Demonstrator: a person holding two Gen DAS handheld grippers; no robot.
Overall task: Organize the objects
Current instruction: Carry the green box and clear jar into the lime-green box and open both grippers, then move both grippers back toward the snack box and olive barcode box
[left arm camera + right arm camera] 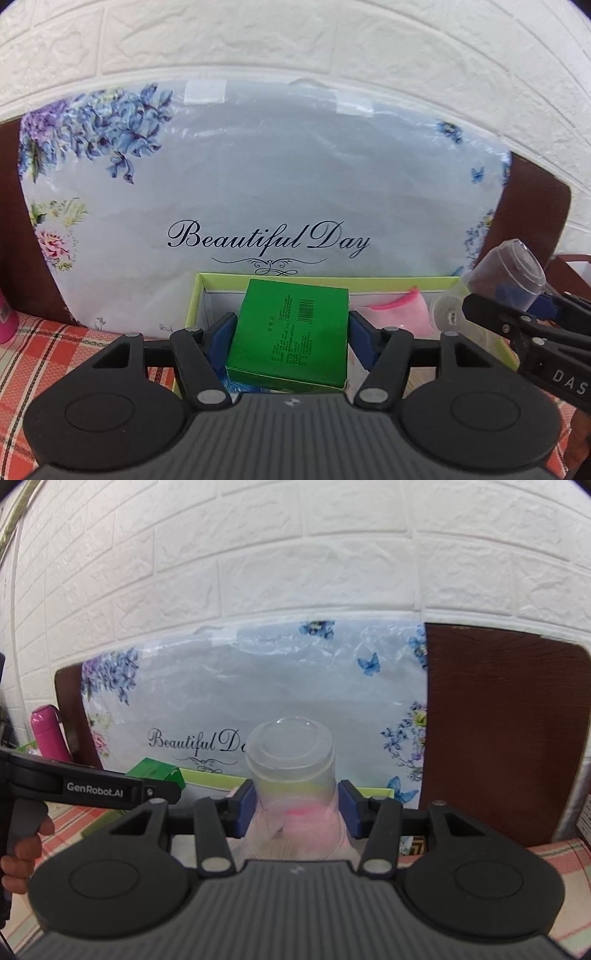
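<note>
The flat green cardboard box (291,336) is clamped in the left claw (291,332) above the open lime-rimmed tray (332,282); the right claw (295,806) is clamped on an upturned clear plastic cup (291,760). Neither appears placed yet; pink cloth (402,310) already lies inside.

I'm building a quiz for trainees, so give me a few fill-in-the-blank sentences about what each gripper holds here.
The left gripper is shut on a ____ box.
The right gripper holds a clear plastic ____.
The cloth lying in the open tray is ____.
The bag behind the tray reads "Beautiful ____".

Missing words: green; cup; pink; Day
</note>
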